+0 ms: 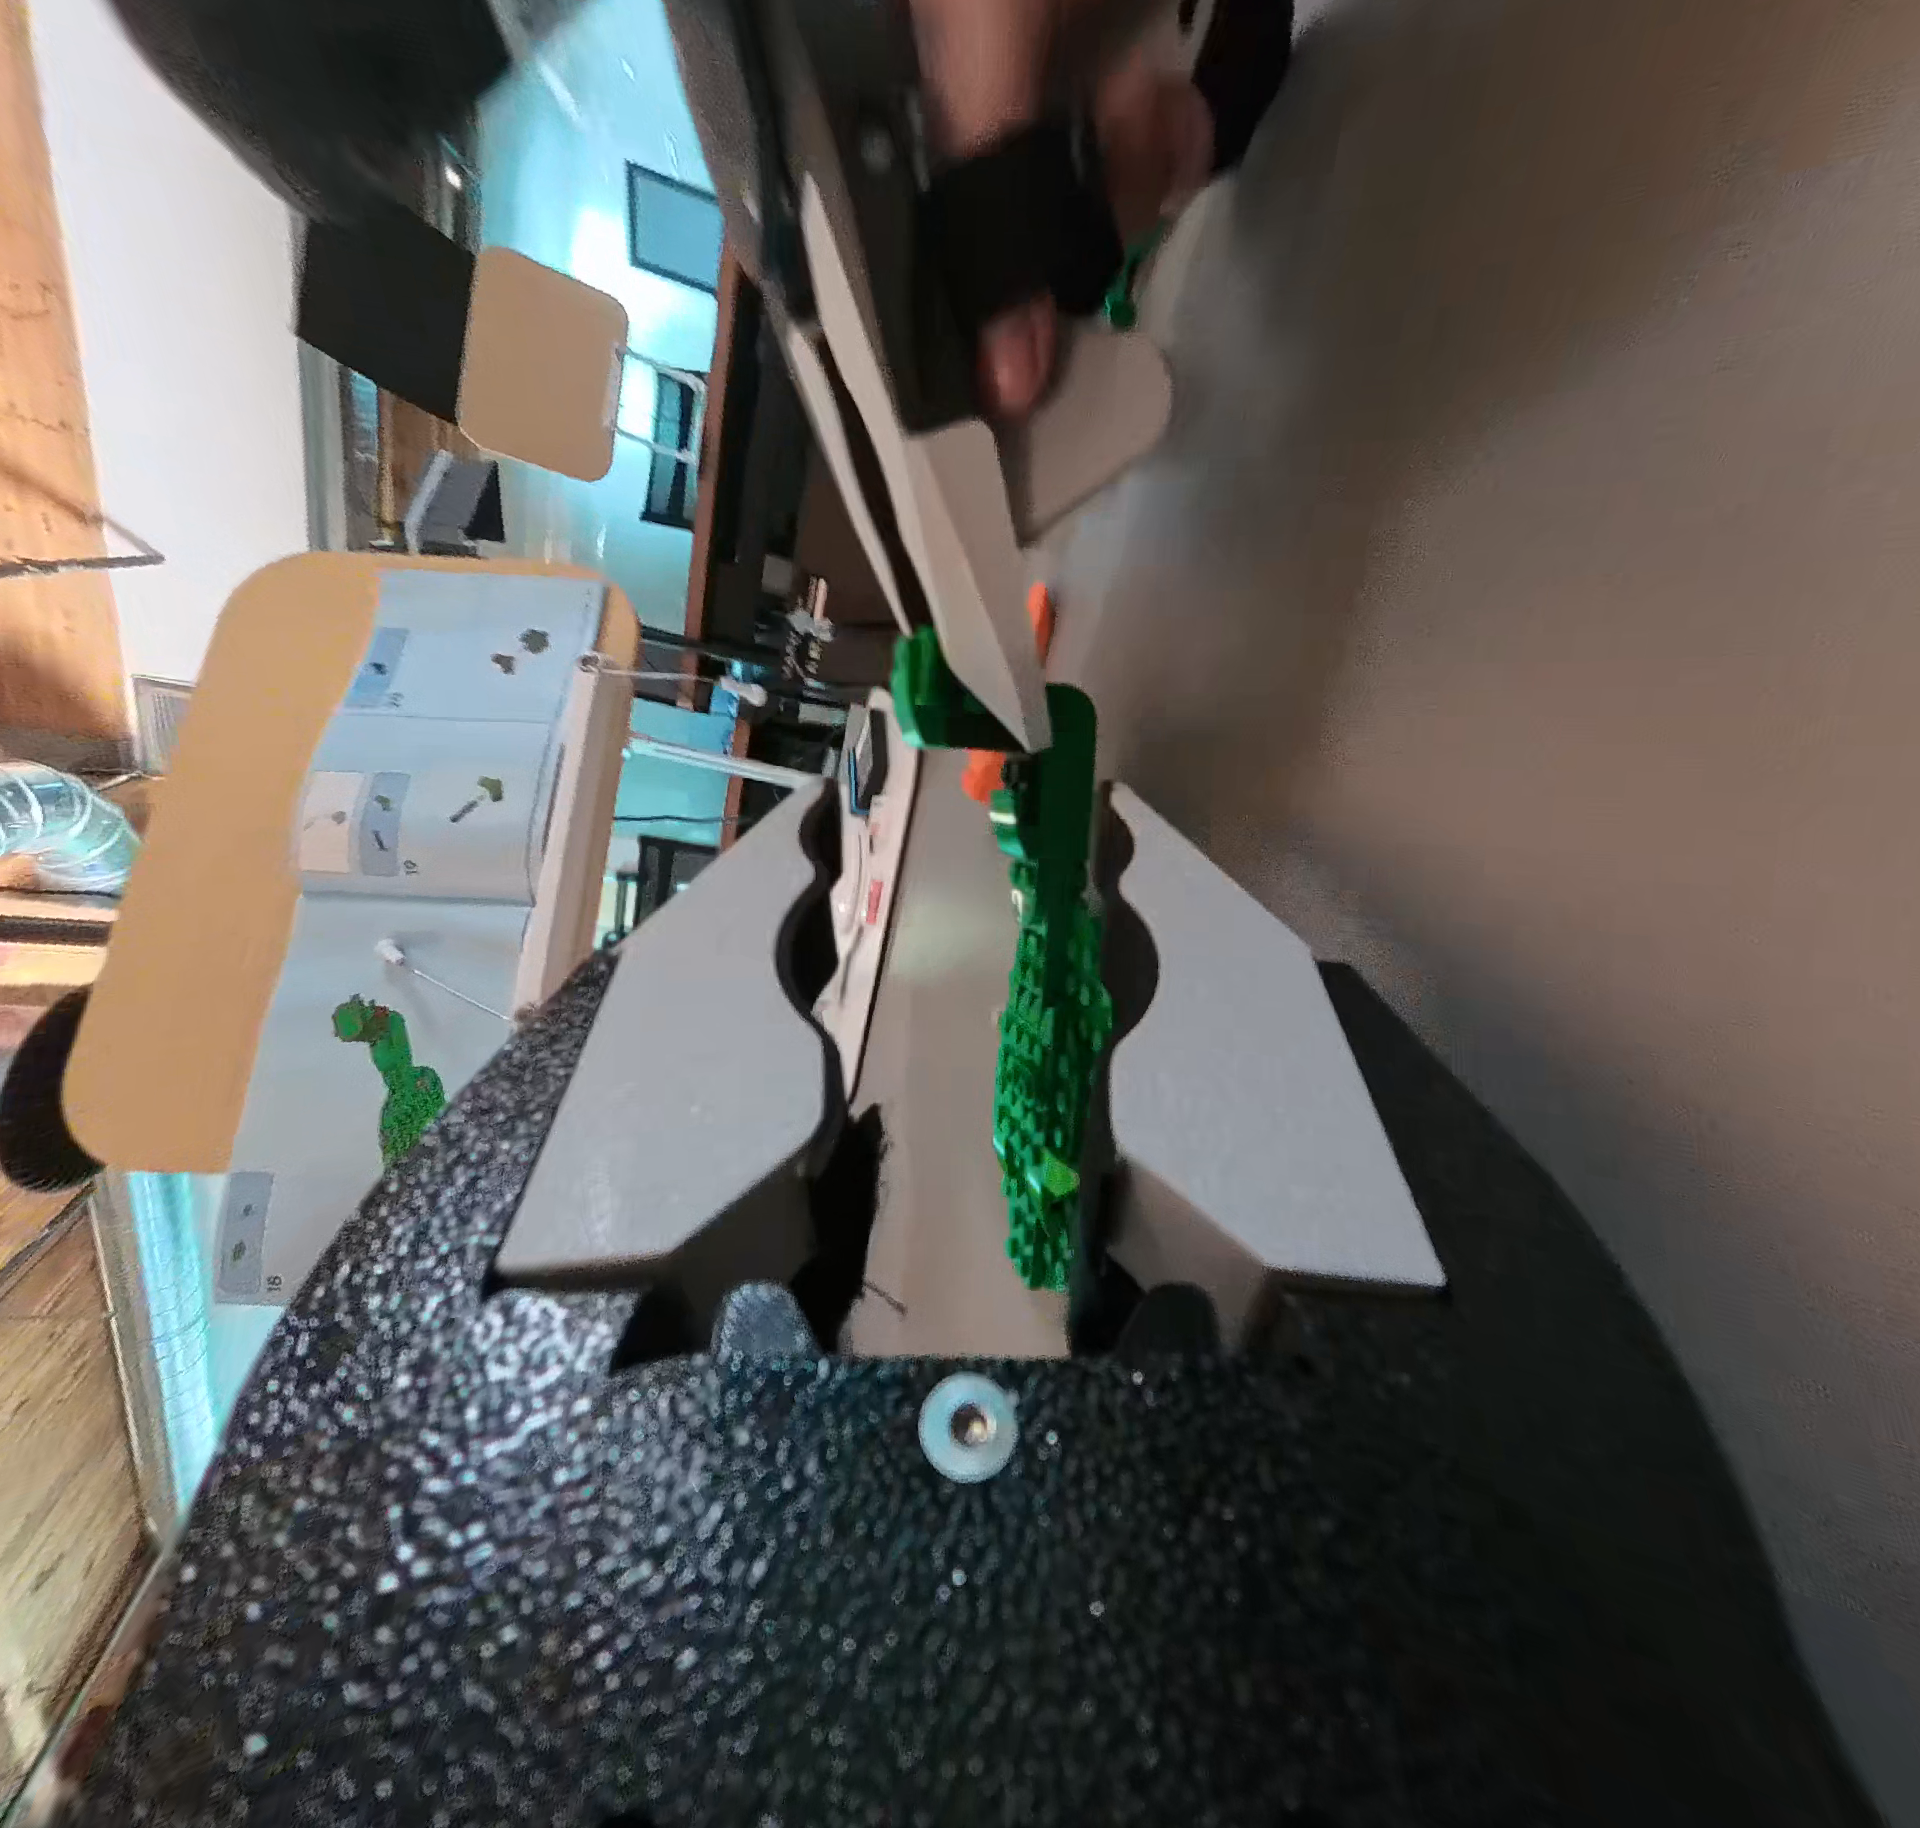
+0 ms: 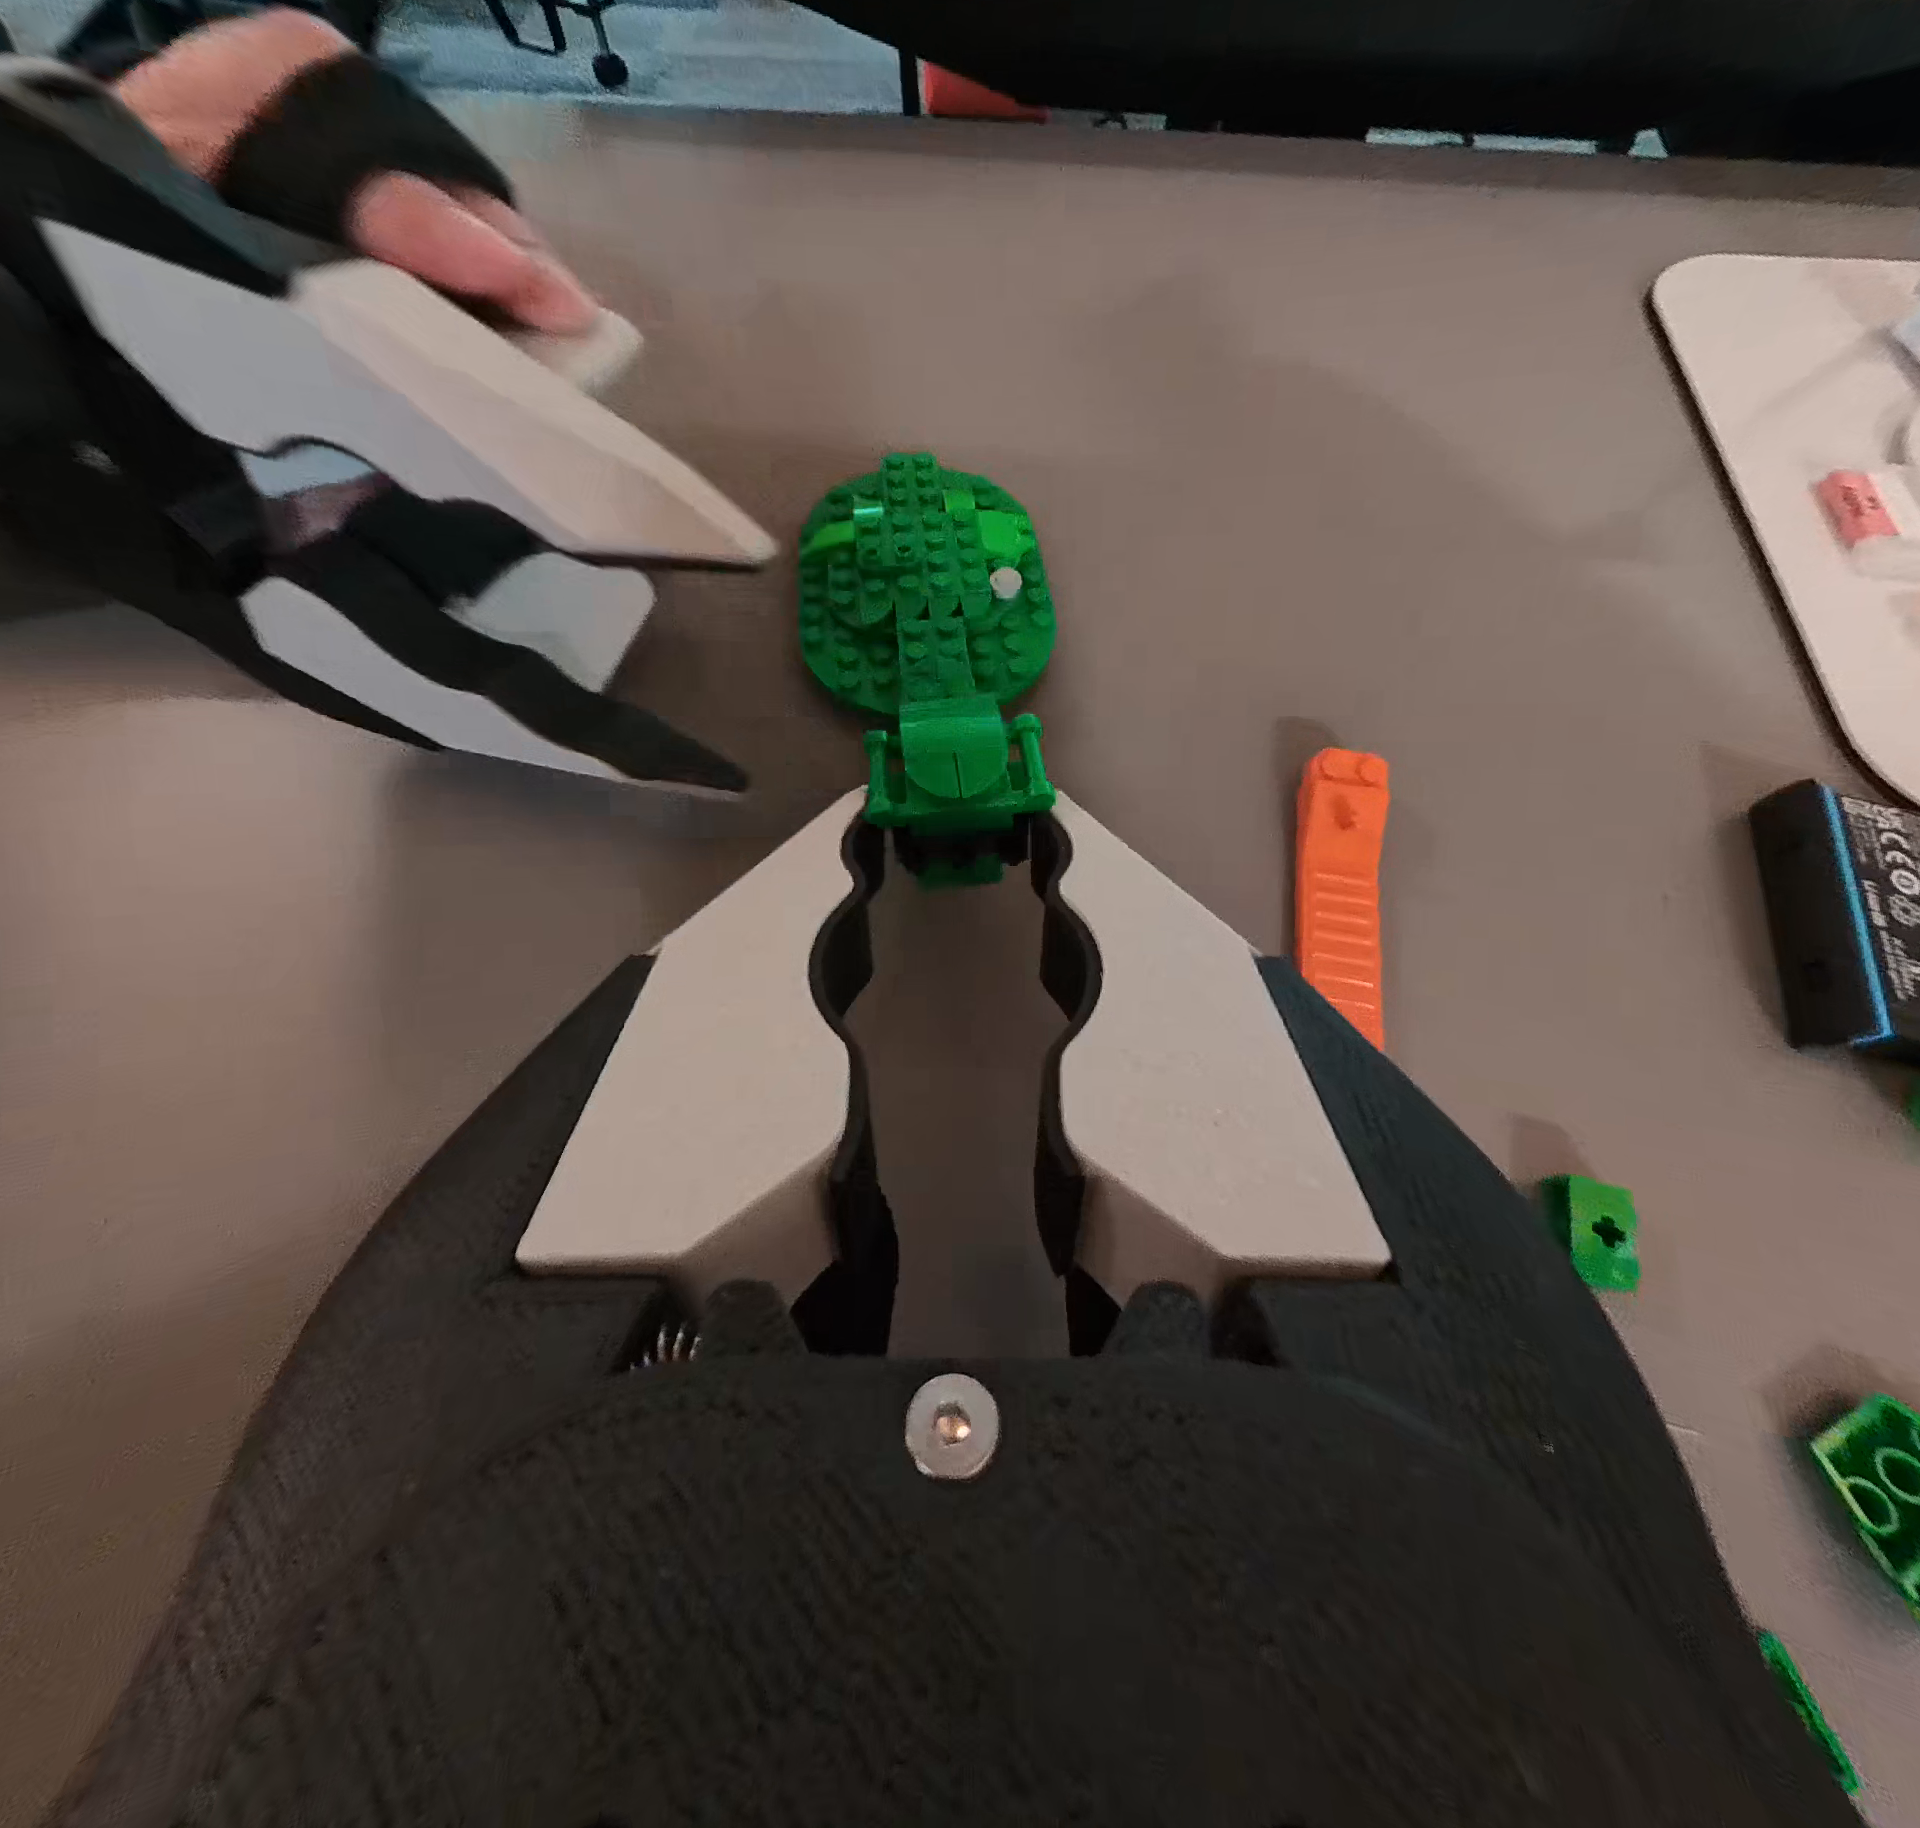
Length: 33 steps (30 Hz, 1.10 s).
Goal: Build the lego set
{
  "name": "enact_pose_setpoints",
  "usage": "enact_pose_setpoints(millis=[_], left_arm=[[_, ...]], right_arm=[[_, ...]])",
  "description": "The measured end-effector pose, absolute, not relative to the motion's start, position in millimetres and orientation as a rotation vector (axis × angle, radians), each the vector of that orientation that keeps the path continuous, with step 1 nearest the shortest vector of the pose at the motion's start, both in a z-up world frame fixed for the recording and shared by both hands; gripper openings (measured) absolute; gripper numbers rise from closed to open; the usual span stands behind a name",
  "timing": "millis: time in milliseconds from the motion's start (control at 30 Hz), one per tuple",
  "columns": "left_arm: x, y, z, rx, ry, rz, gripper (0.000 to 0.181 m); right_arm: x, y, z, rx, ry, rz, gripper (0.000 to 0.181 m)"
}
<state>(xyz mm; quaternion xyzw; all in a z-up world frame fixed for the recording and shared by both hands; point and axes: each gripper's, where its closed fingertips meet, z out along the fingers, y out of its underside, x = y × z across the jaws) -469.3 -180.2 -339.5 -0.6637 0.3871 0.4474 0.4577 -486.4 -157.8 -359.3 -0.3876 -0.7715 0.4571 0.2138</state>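
Now the right hand-held gripper (image 2: pixel 951 822) clenches the green lego model (image 2: pixel 930 615) by its near end on the grey tabletop (image 2: pixel 416 947). At far left, the left hand-held gripper (image 2: pixel 758 666) seems released. An orange brick separator (image 2: pixel 1340 905) lies right; writing on the black device (image 2: pixel 1849 916) is unreadable.

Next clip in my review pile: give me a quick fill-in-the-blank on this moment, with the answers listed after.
1. The right gripper is closed on the ____ lego model.
2. The left gripper has its jaws ____ and holds nothing.
3. The brick separator lying right of the model is ____ in colour.
4. The model's round base lies on the ____ table.

Answers: green; open; orange; grey
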Motion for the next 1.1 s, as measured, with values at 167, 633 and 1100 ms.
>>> enact_pose_setpoints(millis=[167, 633, 1100], left_arm=[[-465, -194, -308, -1.466, 0.819, 1.146, 0.041], [-473, -202, -280, -1.372, 0.545, 0.897, 0.048], [-318, -154, -296, -1.418, 0.671, 0.111, 0.068]], right_arm=[[-482, -159, -360, -1.148, -2.189, 1.260, 0.052], [-322, -5, -182, -1.201, -1.009, 1.027, 0.055], [-69, 51, -224, -1.202, -0.548, 0.369, 0.039]])
